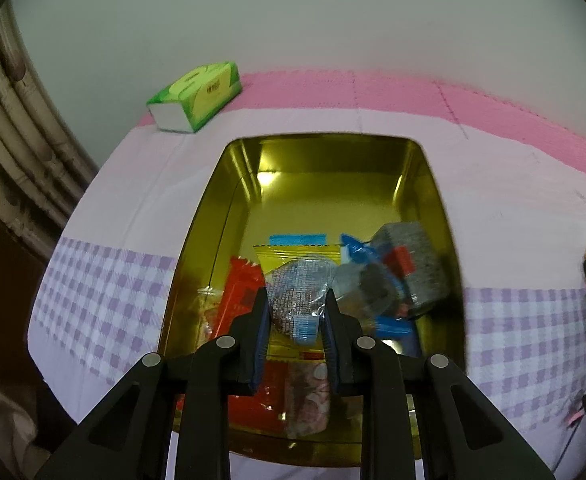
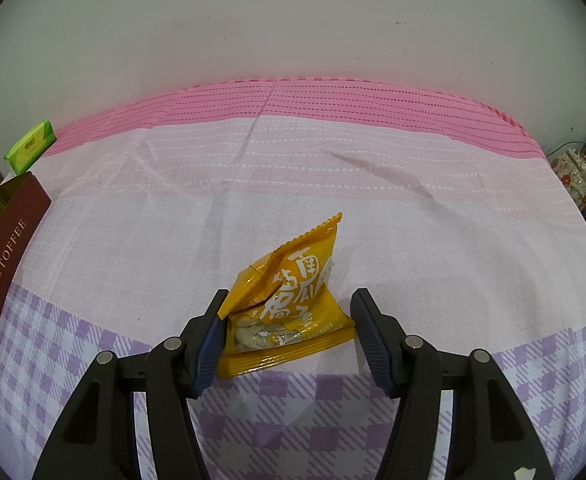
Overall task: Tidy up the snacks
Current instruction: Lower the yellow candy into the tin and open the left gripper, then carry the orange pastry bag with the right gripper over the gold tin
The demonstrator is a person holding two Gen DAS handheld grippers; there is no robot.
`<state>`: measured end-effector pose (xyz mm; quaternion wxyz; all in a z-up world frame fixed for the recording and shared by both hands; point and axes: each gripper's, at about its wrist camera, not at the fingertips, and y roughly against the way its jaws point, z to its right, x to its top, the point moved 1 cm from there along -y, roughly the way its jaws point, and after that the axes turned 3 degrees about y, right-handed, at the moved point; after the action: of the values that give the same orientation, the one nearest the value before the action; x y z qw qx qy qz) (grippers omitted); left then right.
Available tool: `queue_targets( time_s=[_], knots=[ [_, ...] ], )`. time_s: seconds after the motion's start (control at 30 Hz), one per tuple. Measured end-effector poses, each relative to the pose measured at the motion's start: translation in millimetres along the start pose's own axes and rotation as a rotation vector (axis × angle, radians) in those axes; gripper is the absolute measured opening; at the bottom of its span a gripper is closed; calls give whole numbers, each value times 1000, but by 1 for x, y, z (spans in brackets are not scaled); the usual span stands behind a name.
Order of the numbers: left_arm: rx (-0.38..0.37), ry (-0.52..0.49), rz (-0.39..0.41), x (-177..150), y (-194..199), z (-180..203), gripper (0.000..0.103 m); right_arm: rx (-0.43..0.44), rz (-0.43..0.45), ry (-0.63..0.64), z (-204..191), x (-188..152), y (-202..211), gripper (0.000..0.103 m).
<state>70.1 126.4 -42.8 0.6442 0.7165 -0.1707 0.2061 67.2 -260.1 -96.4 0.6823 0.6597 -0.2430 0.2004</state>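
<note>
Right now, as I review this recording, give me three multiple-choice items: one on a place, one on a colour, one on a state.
1. Where does the green tissue pack lie? A on the cloth beyond the tin; B inside the tin; C on a chair.
2. The tin's inside is: A blue; B gold; C white.
3. The right tool is: A shut on nothing; B out of view; C open around the yellow packet.
Answers: 1 A, it sits on the pink band near the wall. 2 B, the walls and floor shine gold. 3 C, a gap shows between the packet and one pad.
</note>
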Motion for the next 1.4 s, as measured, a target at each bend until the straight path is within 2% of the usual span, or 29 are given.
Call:
queue_targets(
  time_s=[0.17,0.6,0.77,0.93,1.07,1.2,1.4],
  knots=[
    [3,10,-53,-5,-15,-6,25,-1,0,0,0,0,0,58],
    [33,1,-62,-6,-18,-4,26,-1,-1,2,0,0,0,58],
    [19,22,-69,-3,-15,-7,27,-2,-1,3,0,0,0,58],
    [13,34,-32,-1,-4,-10,41,-2,-1,4,0,0,0,58],
    [14,25,10,0,9,-9,43,-2,-2,4,1,1,0,58],
    [45,10,56,-1,22,-7,43,8,-4,7,1,2,1,62],
    [81,13,97,-11,41,-13,45,6,-5,9,3,1,1,62]
  ],
)
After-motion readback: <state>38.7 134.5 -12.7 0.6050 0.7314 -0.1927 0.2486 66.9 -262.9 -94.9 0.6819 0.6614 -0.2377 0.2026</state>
